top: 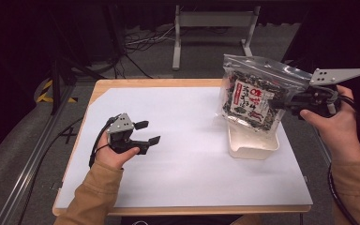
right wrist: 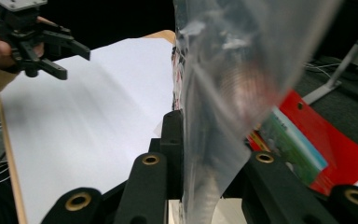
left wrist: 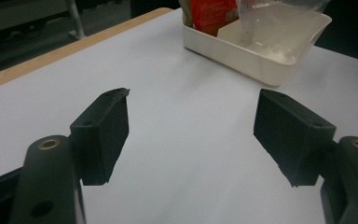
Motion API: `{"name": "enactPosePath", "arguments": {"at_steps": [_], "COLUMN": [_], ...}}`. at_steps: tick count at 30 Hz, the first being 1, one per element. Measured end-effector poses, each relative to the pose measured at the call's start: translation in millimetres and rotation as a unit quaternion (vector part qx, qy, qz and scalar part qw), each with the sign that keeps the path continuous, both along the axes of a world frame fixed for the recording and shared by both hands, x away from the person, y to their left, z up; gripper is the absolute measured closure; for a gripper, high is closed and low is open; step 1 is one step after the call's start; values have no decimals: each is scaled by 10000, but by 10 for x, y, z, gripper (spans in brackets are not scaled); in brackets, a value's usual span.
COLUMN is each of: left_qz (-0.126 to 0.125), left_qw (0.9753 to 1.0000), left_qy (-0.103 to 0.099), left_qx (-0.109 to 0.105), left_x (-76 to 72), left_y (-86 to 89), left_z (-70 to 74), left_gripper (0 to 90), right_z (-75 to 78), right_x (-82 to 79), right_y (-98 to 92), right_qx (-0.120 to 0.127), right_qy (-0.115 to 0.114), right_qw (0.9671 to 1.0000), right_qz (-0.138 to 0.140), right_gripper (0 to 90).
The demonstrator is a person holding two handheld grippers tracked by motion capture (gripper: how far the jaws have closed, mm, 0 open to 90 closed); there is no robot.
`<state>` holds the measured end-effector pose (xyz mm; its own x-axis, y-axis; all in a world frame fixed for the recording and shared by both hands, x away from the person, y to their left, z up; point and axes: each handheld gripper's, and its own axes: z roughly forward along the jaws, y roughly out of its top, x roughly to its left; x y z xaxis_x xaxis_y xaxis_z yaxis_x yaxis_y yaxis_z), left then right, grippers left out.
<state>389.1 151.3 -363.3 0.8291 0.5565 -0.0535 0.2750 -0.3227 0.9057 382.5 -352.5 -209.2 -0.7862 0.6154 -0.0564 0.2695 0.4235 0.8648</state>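
Right gripper (top: pixel 288 104) is clamped on a clear zip bag (top: pixel 253 96) of dark seaweed snack, held upright just over the white tray (top: pixel 253 146). Its label's red and black writing isn't legible. Left gripper (top: pixel 151 132) is spread wide, well apart.

Wooden table (top: pixel 136 83) — white sheet (top: pixel 183 154), cream tray (top: pixel 253 145)

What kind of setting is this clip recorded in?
Probably a lab or recording workspace, not a home. A wooden table under a plain white sheet stands on grey carpet with loose cables and a metal stand behind it, against a dark backdrop.
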Motion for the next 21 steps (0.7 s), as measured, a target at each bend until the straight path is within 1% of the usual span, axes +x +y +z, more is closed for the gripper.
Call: {"name": "enactPosePath", "arguments": {"at_steps": [3, 4, 5, 10, 13, 14, 16, 20, 21], "left_qz": [43, 54, 66, 112, 98, 90, 86, 61, 57], "left_qw": [10000, 10000, 10000, 9999, 9999, 10000, 9999, 10000, 10000], "left_qy": [15, 10, 6, 63, 70, 37, 68, 40, 47], "left_qx": [-8, -8, -26, -3, -2, -5, -41, -9, -18], "left_x": [2, 3, 4, 6, 5, 8, 2, 3, -1], "left_y": [12, 18, 21, 38, 36, 35, 31, 45, 47], "left_z": [3, 6, 6, -1, -1, 0, 1, 6, 8], "left_gripper": [269, 268, 268, 266, 264, 263, 261, 258, 254], "right_z": [-15, -26, -26, -59, -95, -110, -139, -212, -231], "right_x": [10, 21, 21, 42, 49, 54, 57, 75, 75], "right_y": [-32, -59, -59, -133, -163, -171, -180, -193, -194], "right_qx": [14, 46, 46, 133, 189, 201, 213, 211, 221], "right_qy": [-26, -41, -41, -31, 10, 9, 39, 81, 120], "right_qw": [9999, 9996, 9996, 9982, 9977, 9976, 9969, 9967, 9966], "right_qz": [-169, -273, -273, -581, -646, -666, -751, -776, -790], "right_gripper": [758, 758, 758, 758, 758, 758, 758, 758, 758]}}
